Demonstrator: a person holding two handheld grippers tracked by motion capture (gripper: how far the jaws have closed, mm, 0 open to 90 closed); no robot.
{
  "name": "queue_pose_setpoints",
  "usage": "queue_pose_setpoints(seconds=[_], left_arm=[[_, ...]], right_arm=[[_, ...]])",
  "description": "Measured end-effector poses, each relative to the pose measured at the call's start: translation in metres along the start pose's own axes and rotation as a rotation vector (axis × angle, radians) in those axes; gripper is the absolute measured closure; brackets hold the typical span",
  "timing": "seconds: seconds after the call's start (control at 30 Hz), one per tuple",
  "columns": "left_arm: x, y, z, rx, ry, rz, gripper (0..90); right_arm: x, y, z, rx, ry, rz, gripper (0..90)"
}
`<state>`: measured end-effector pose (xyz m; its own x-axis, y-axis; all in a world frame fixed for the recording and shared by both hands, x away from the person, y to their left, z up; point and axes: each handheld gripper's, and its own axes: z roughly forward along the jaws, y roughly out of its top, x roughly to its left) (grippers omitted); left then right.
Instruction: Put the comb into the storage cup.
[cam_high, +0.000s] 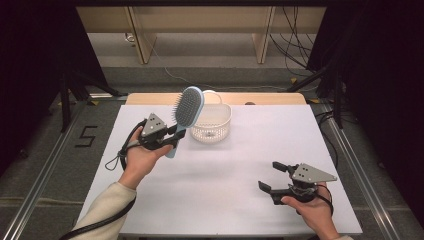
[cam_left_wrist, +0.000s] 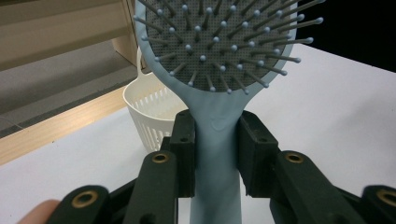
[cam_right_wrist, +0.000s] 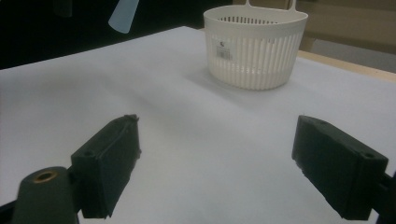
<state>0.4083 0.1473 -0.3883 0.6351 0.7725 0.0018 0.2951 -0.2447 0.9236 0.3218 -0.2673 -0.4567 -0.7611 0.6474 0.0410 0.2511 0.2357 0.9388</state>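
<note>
Holding a pale blue hairbrush (cam_high: 186, 114) up off the table (cam_high: 240, 165), the left tool (cam_high: 170, 138) has its jaws clamped on the handle, and the brush head tilts up and away toward the white basket (cam_high: 212, 122). The left hand (cam_high: 142, 157) grips the tool from below, forearm in a cream sleeve coming in from the near edge. Over on the near right, the right hand (cam_high: 312, 207) rests low by the table with the right tool (cam_high: 272, 177) pointing left, its jaws apart with nothing between them.

From the left tool's own camera the grip is plain: both black pads press the handle (cam_left_wrist: 217, 154) just under the head, bristles (cam_left_wrist: 219, 42) facing the lens, basket (cam_left_wrist: 149, 112) behind to the left. From the right tool's camera the basket (cam_right_wrist: 254, 44) shows its slotted wall, a barcode sticker and a hanging loop at the rim, and the brush's handle tip (cam_right_wrist: 123, 16) hangs at the top left.

From above, a small dark thing lies inside the basket; I cannot tell what it is.
</note>
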Motion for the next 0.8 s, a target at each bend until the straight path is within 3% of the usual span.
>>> queue_pose_setpoints(seconds=[0.8], left_arm=[[-0.0006, 0.0096, 0.0065, -0.016, -0.004, 0.006, 69.9]], right_arm=[[-0.0003, -0.0001, -0.0001, -0.002, -0.001, 0.001, 15.9]])
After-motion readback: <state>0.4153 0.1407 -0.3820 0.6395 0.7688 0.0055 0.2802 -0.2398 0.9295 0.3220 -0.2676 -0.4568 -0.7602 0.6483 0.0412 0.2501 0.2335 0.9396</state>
